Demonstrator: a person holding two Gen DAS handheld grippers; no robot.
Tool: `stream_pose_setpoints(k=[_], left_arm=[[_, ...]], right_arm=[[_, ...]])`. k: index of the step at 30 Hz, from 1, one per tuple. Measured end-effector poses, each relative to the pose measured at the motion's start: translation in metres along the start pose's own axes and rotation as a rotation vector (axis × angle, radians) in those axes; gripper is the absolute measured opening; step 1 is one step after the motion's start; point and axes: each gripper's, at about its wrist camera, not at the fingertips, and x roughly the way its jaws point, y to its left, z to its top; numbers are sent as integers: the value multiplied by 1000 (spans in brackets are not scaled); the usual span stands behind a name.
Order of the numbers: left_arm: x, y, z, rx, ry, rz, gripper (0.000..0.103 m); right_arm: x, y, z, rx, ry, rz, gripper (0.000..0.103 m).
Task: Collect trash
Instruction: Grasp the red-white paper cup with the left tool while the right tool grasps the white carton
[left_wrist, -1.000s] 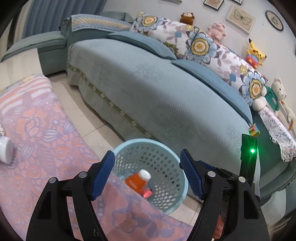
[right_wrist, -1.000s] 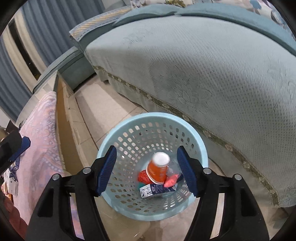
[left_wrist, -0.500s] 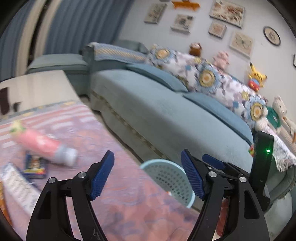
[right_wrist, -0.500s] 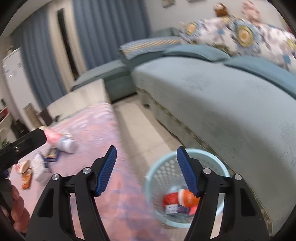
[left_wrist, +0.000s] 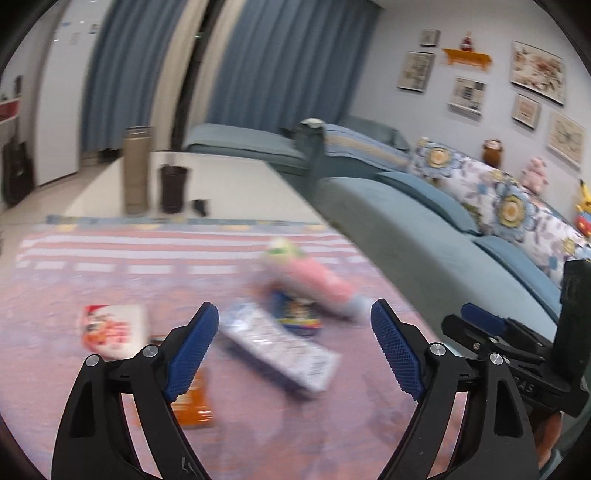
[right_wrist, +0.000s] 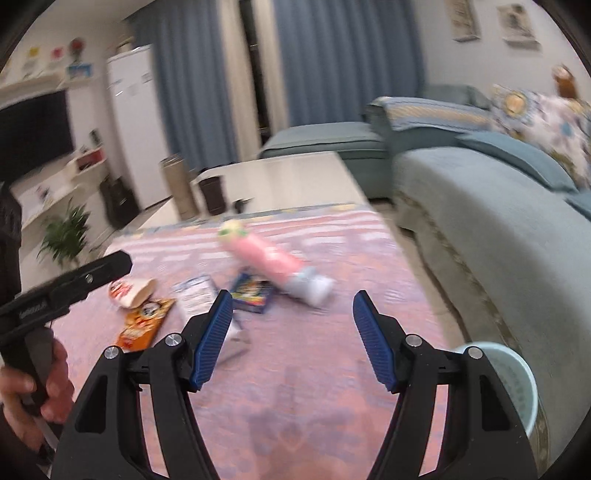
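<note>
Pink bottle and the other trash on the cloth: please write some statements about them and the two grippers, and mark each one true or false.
1. The pink bottle lies on its side on the patterned cloth. True.
2. The right gripper is shut on the pink bottle. False: its jaws stand open and hold nothing.
3. The left gripper is open and empty. True.
4. The light blue basket stands on the cloth among the trash. False: it is off the cloth's edge, beside the sofa.
5. An orange snack packet lies flat on the cloth. True.
</note>
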Motion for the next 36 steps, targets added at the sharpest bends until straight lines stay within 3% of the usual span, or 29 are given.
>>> stream_pose_setpoints(k=[4, 7, 10, 15, 20, 22, 30, 33, 36], left_arm=[[-9, 48, 0, -57, 5, 90, 82], [-4, 93, -3, -127, 57, 165, 83], [5, 127, -11, -197, 106, 209, 82], [19, 166, -24, -297, 156, 203, 81], [35, 166, -27, -301, 184, 146, 78], [37, 162, -30, -304, 201, 104, 72], [30, 114, -49, -226, 254, -153, 71], [24, 102, -50, -170, 253, -131, 71], [11, 109, -45, -139, 189, -9, 77]], right_arm=[[29, 38, -3, -60, 37, 66, 64], [57, 60, -6, -94, 93, 95, 65], [86, 78, -12, -135, 155, 102, 75], [117, 88, -18, -155, 214, 65, 77], [137, 86, -25, -146, 283, 52, 76], [139, 88, -29, -162, 302, 55, 63], [115, 82, -36, -126, 296, 85, 55], [116, 82, -40, -132, 301, 85, 55], [115, 85, -40, -151, 283, 74, 55]])
